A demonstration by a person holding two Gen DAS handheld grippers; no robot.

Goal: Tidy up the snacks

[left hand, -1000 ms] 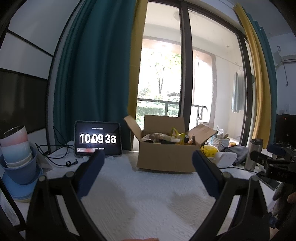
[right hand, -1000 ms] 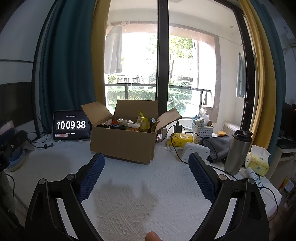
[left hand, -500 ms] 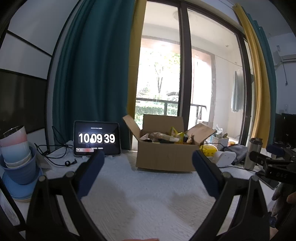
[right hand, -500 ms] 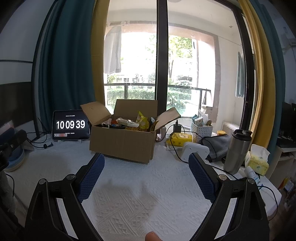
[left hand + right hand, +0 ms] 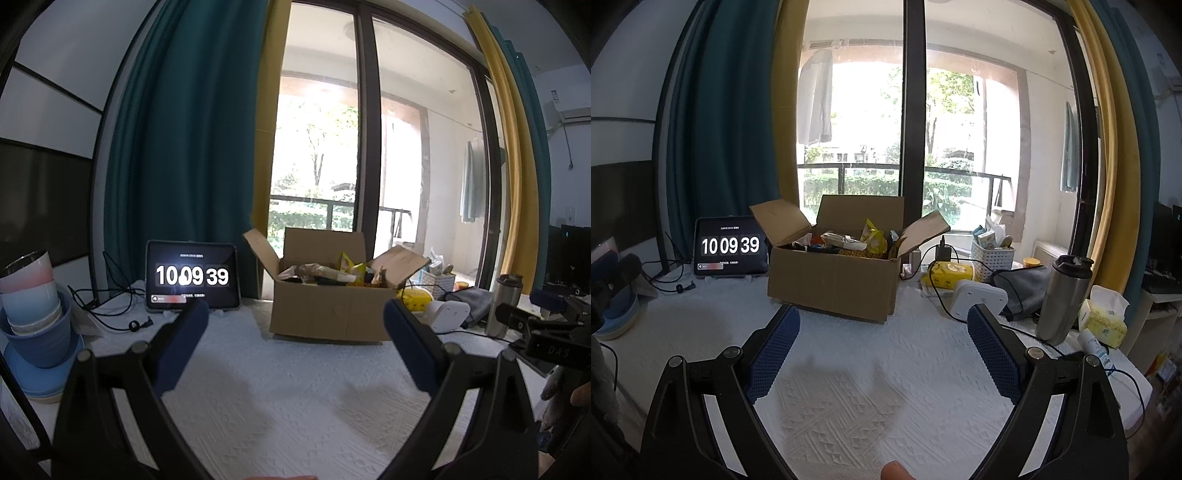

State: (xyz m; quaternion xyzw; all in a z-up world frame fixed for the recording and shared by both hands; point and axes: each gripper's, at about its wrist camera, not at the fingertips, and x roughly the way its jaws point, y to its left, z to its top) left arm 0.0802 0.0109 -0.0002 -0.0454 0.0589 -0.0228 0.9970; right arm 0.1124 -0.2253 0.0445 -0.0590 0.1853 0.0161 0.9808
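Brown cardboard box [image 5: 833, 286] sits mid-desk with all four flaps folded out. That leaves the top clear for reaching in from above. Mixed snack packets [image 5: 855, 242] fill it to about rim level, yellow bags poking above the edge. Every snack I can see is in the box; none lie on the white textured cloth over the desk [image 5: 849, 387].

Left hand-held gripper [image 5: 295, 343]: jaws spread wide, nothing between the blue pads, held low over bare cloth and aimed at the box front. Right hand-held gripper [image 5: 882, 350]: same, wide and empty, box dead ahead. Both are well short of the box, probably so the cameras frame the whole thing.

Stage is ambiguous. A full box with empty grippers fits either snacks waiting to come out for sorting or snacks already packed in.

Clutter is pushed to the edges, so the middle stays free as a working area:
- black tablet showing a clock [image 5: 192, 276], propped just left of the box
- stacked pastel cups [image 5: 31, 306] at far left
- steel tumbler [image 5: 1062, 297], white woven basket [image 5: 991, 254] and yellow tissue pack [image 5: 1102, 321] on the right

Cables run behind and right of the box, a snag risk for the right side.
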